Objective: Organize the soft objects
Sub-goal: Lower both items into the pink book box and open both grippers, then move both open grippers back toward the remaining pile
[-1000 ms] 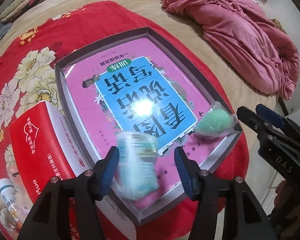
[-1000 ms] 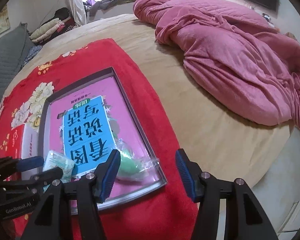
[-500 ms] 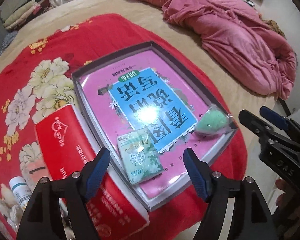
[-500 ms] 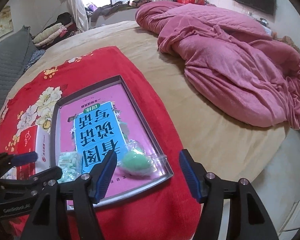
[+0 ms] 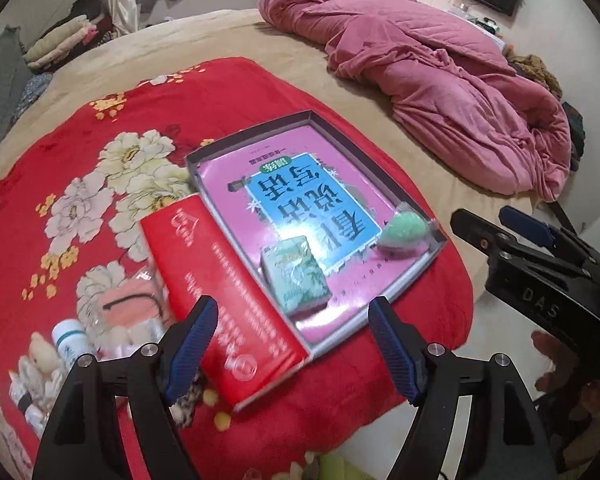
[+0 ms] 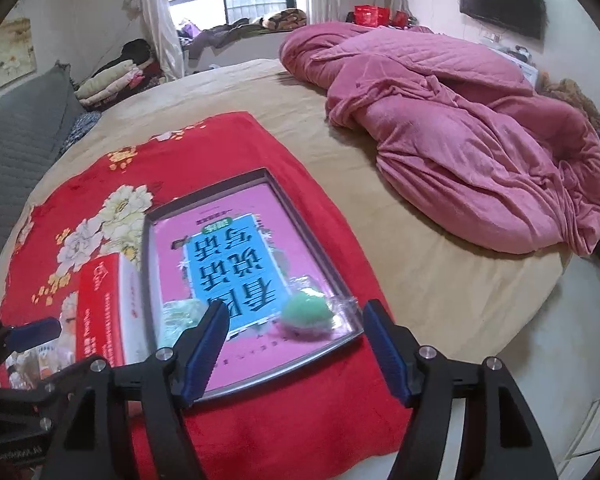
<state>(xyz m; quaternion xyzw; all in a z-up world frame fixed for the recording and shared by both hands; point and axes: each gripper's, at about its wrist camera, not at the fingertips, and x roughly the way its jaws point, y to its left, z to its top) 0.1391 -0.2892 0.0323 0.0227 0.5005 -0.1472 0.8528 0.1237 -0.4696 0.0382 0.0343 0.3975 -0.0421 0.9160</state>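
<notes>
A grey tray lies on the red flowered blanket with a pink and blue book in it. On the book rest a green tissue pack and a green soft ball in clear wrap, which also shows in the right wrist view. My left gripper hovers open above the tray's near edge, holding nothing. The right gripper hangs above the near right corner. Its jaws are opening, and the pads touch nothing.
A red box lies against the tray's left side. Left of it sits a pile of small things: a white bottle, a pink pouch and a plush toy. A pink quilt is heaped at the back right. The bed's edge runs close on the right.
The green pack has left my left jaws and lies in the tray. Both grippers have drawn back and up from the tray, and their jaws have spread wider.
</notes>
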